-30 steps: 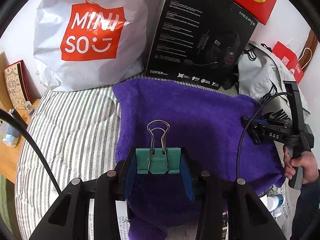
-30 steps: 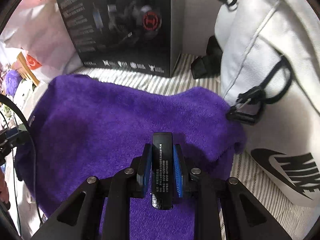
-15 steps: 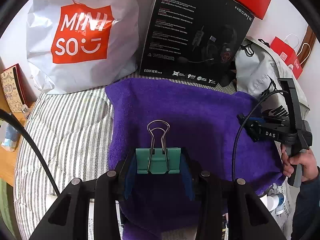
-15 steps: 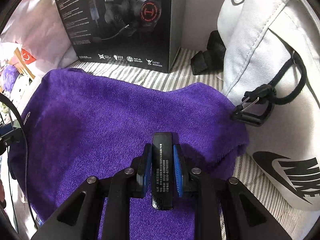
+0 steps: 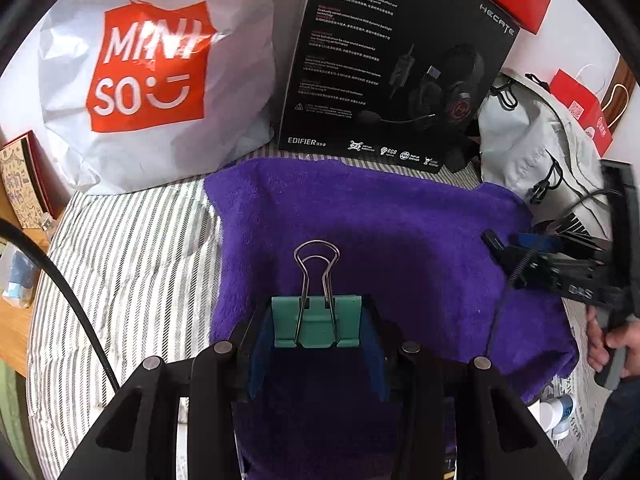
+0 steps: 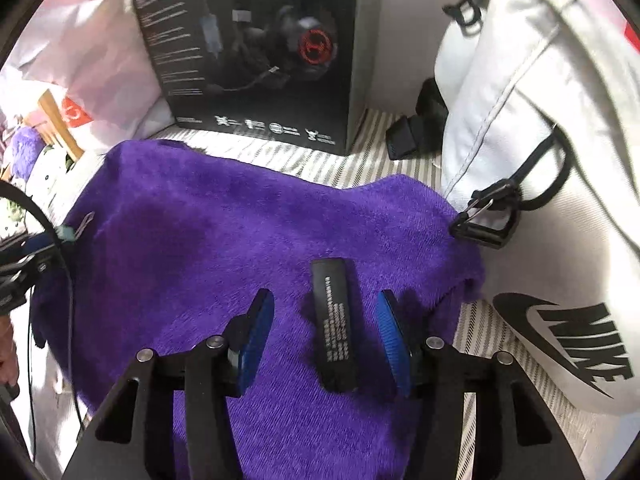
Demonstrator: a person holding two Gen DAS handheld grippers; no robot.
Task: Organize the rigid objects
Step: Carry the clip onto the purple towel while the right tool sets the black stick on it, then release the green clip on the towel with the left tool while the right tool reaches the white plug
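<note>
Purple towel (image 6: 224, 216) on striped bedding: black stick (image 6: 334, 324) just released between right gripper (image 6: 326, 330) jaws, just opened; left gripper (image 5: 316, 334) clamping green binder clip (image 5: 316, 320); next, probably placing clip alongside.

Ahead of me a white MINISO bag (image 5: 156, 80) leans against the wall, with a black headset box (image 5: 392, 76) upright beside it. A white Nike backpack (image 6: 560, 168) slumps to my right. A red paper bag (image 5: 580, 108) stands behind it, all on striped bedding (image 5: 132, 248).
</note>
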